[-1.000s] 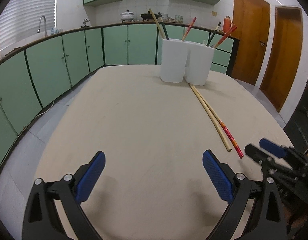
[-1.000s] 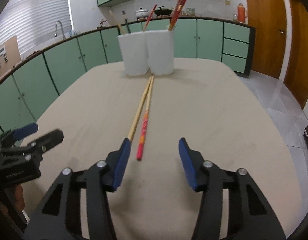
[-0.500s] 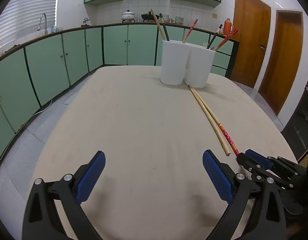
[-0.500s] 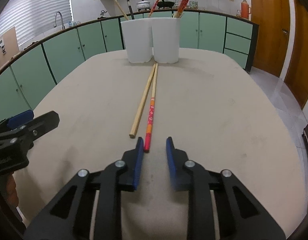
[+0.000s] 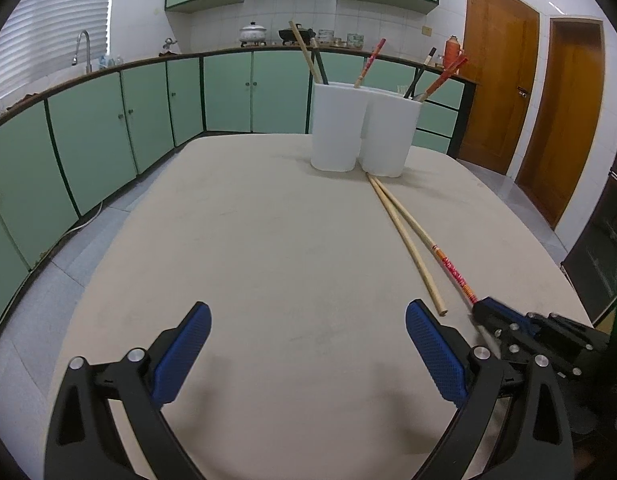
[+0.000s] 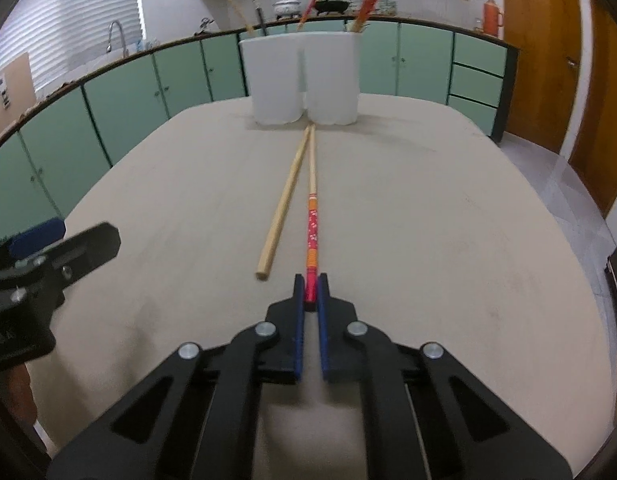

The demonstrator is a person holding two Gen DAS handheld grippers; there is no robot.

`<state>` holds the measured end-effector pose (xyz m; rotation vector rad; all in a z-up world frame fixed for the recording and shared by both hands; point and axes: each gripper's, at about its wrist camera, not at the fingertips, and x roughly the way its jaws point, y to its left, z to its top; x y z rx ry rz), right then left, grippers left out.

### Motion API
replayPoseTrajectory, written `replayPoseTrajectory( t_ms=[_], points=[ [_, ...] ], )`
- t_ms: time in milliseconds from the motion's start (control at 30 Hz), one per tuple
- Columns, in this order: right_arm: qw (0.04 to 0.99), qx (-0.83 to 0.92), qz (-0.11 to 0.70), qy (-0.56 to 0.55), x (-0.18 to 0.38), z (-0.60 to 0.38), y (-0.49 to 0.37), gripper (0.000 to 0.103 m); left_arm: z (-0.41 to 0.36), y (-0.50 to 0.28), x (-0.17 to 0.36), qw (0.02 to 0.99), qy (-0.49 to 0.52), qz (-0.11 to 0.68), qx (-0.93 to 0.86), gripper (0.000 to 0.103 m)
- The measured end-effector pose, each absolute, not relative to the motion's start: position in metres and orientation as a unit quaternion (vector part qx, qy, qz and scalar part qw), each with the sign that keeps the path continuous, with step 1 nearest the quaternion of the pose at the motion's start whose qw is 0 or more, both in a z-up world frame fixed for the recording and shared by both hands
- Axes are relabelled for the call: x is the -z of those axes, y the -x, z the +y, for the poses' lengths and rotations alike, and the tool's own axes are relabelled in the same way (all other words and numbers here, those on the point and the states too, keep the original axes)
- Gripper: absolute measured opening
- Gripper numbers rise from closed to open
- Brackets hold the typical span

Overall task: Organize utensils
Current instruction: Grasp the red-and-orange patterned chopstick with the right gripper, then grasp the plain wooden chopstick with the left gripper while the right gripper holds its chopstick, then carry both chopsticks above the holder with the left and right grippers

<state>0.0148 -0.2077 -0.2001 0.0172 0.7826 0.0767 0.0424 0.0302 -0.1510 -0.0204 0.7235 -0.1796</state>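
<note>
Two chopsticks lie on the beige table (image 6: 428,220): a red patterned chopstick (image 6: 312,224) and a plain wooden chopstick (image 6: 283,204), both pointing at two white holders (image 6: 304,80). My right gripper (image 6: 311,284) is shut on the near red end of the patterned chopstick, which rests on the table. My left gripper (image 5: 308,336) is open and empty above the table's near edge. From the left wrist view the right gripper (image 5: 484,312) sits at the red chopstick's (image 5: 448,266) end, beside the wooden one (image 5: 404,240).
The white holders (image 5: 364,136) stand at the table's far side with several chopsticks upright in them. Green kitchen cabinets (image 5: 108,132) curve around left and behind. Wooden doors (image 5: 504,92) are on the right.
My right gripper moved forward and closed its jaws onto the red end of the patterned chopstick. The left gripper stayed open and nearly still.
</note>
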Motion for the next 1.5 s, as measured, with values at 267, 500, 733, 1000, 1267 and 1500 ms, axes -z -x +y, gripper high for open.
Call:
replayPoseTrajectory(
  t_ms=[267, 500, 733, 1000, 1267, 1500],
  points=[
    [0.937, 0.004, 0.347, -0.037, 0.177, -0.246, -0.01, 0.005, -0.01, -0.046, 0.156, 0.926, 0.0, 0.358, 0.114, 0.092],
    [0.937, 0.032, 0.343, -0.061, 0.171, -0.284, -0.007, 0.005, -0.042, -0.055, 0.168, 0.918, -0.005, 0.372, 0.136, 0.076],
    [0.937, 0.03, 0.342, -0.063, 0.172, -0.293, -0.008, 0.005, -0.051, -0.067, 0.181, 0.903, 0.017, 0.406, 0.136, 0.055],
    [0.938, 0.024, 0.341, -0.058, 0.172, -0.291, -0.01, 0.005, -0.057, -0.068, 0.179, 0.905, 0.012, 0.411, 0.112, 0.038],
    [0.936, 0.023, 0.347, -0.053, 0.174, -0.29, -0.011, 0.005, -0.064, -0.062, 0.179, 0.906, -0.007, 0.41, 0.102, 0.007],
    [0.937, 0.024, 0.347, -0.045, 0.173, -0.29, -0.014, 0.005, -0.059, -0.058, 0.173, 0.906, 0.005, 0.409, 0.104, 0.007]
  ],
)
